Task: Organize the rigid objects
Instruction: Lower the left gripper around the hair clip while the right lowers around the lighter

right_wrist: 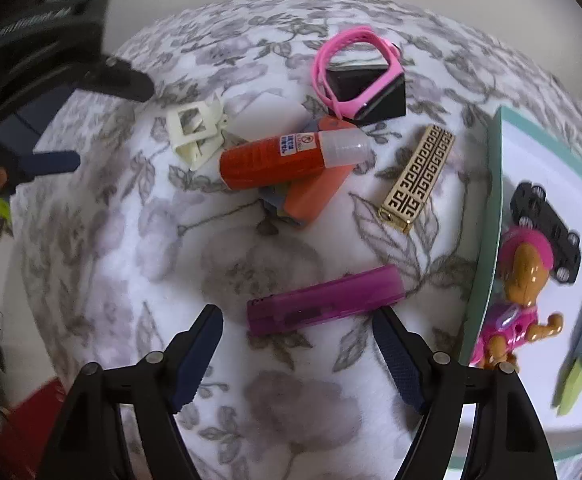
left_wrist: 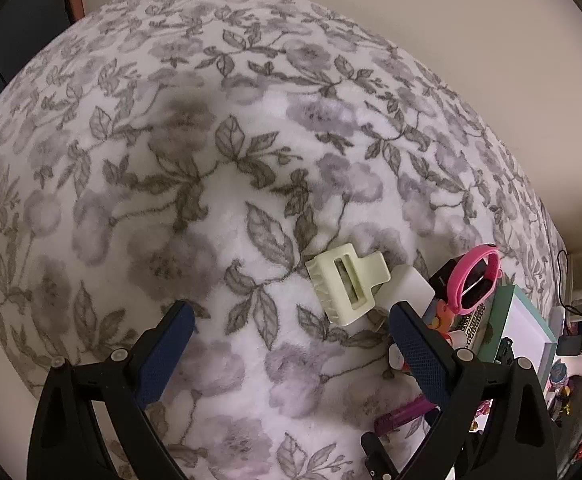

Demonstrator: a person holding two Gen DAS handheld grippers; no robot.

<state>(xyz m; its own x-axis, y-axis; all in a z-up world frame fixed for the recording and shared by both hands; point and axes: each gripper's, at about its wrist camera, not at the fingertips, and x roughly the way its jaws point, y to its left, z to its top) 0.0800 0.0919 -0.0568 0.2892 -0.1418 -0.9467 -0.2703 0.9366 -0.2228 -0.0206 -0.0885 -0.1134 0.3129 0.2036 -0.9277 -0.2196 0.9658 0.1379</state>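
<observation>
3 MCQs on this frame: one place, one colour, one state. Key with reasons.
1. Where is the toy car?
A. in the teal tray
B. on the blanket
C. in the right tongs

2. What colour is the lighter nearest the right tongs?
A. gold
B. purple
C. cream

3. The left tongs are:
A. shut on the hair clip
B. open, empty
C. out of view

Key: 1 A, it lies inside the tray rim; 2 B, translucent purple body; 3 B, pads apart, clip lies beyond them untouched.
</observation>
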